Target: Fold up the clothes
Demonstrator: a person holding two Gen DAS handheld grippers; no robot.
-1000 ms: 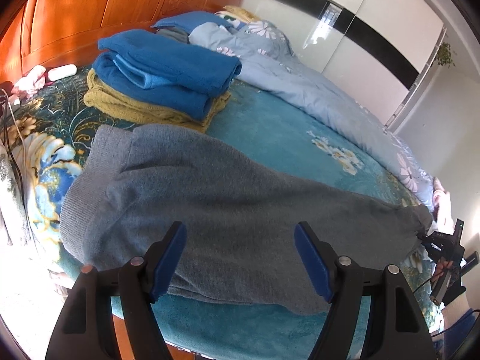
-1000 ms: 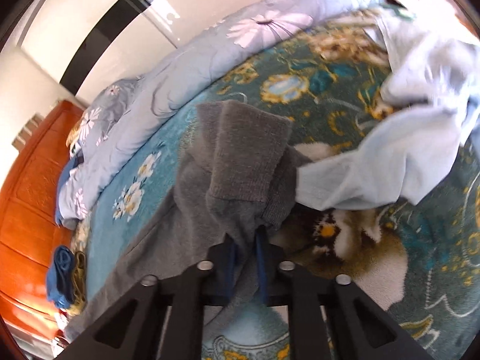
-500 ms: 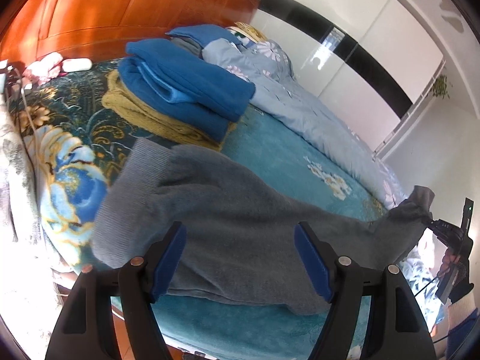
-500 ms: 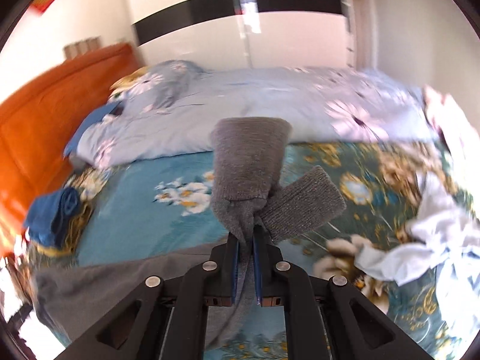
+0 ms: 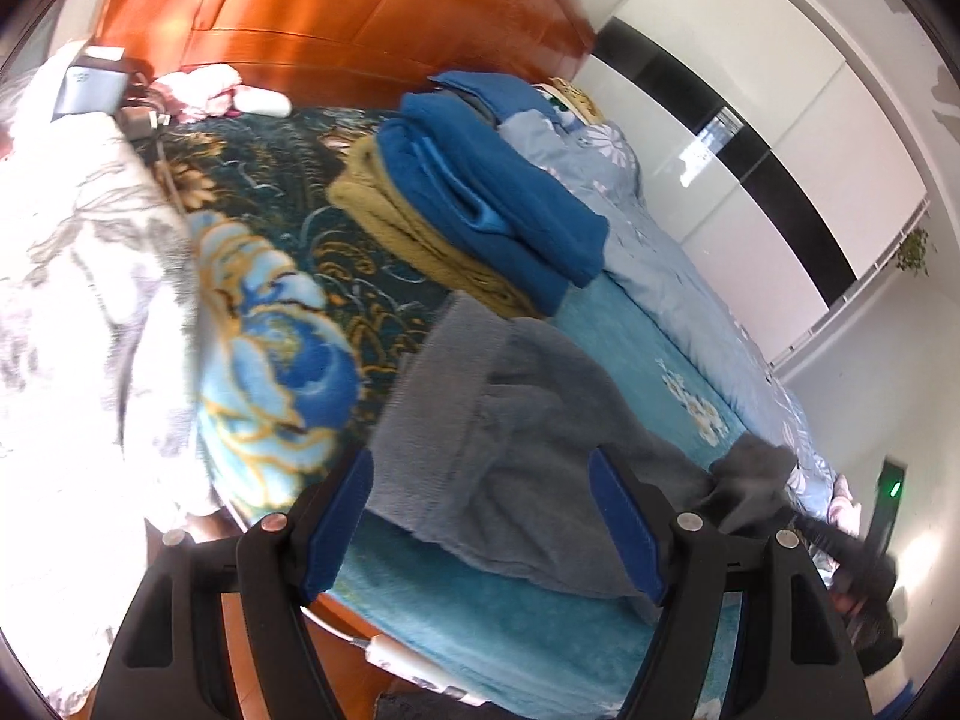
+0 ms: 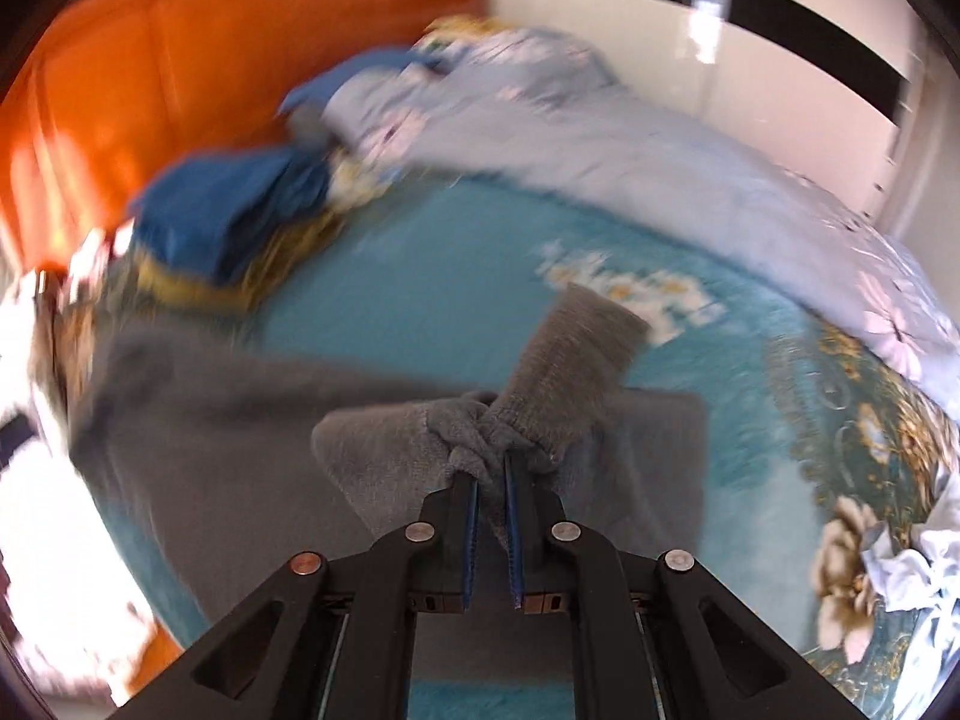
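The right gripper (image 6: 492, 480), jaws clamped on the soft grey trousers' (image 5: 528, 450) cuffs, has carried them toward the waistband, while the left gripper (image 5: 480, 516) hovers wide open, holding nothing.

A: What is the left tool (image 5: 480, 525) built like?

B: Two black plastic arms, angular with cut-out recesses, each ending in a flat finger faced with a blue pad (image 5: 339, 531). Round silver screws sit at the joints, two on each arm.

A: And the right tool (image 6: 492, 501)?

B: Same make: matte black arms with triangular recesses, four silver screw heads across the linkage, and thin blue pads (image 6: 471, 540) on the inner faces of the fingers. From the left wrist it appears only as a blurred dark shape.
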